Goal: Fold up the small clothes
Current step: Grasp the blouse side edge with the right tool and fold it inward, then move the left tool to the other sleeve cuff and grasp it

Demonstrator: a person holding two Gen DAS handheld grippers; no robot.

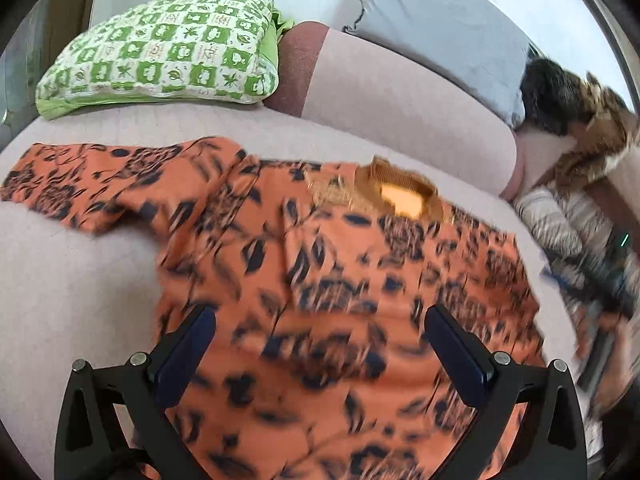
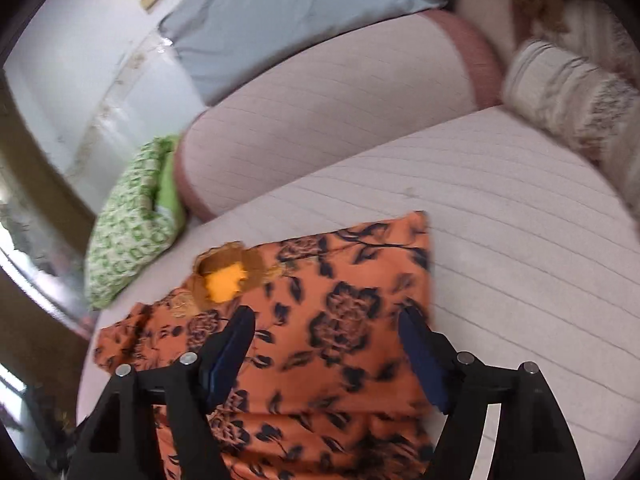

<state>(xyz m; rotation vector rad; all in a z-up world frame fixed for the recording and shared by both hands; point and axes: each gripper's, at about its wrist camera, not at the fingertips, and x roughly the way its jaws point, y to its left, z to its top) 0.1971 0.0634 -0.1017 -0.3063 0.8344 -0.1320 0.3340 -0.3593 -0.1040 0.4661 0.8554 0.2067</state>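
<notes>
An orange top point(image 1: 320, 280) with a dark flower print lies spread flat on the pale quilted sofa seat point(image 1: 72, 280). In the left wrist view its collar point(image 1: 400, 192) sits toward 12 o'clock and its body runs down toward 6 o'clock, so the long axis goes from the sofa back toward the camera; one sleeve point(image 1: 100, 184) stretches out flat toward 9 o'clock. In the right wrist view the collar point(image 2: 228, 272) lies at about 11 o'clock, and the side of the top toward 1 o'clock ends in a straight edge with a squared corner.

The left claw point(image 1: 320, 344) hangs over the middle of the top, released, its two blue pads spread wide with nothing pinched between them. The right claw point(image 2: 328, 344) is likewise released, pads apart above the cloth and gripping nothing.

A green checked pillow point(image 1: 160, 48) rests against the backrest point(image 1: 400, 100) at 10 o'clock. A grey cushion point(image 1: 440, 20) leans at 1 o'clock. A pale striped bolster point(image 2: 560, 96) lies at 2 o'clock in the right wrist view.
</notes>
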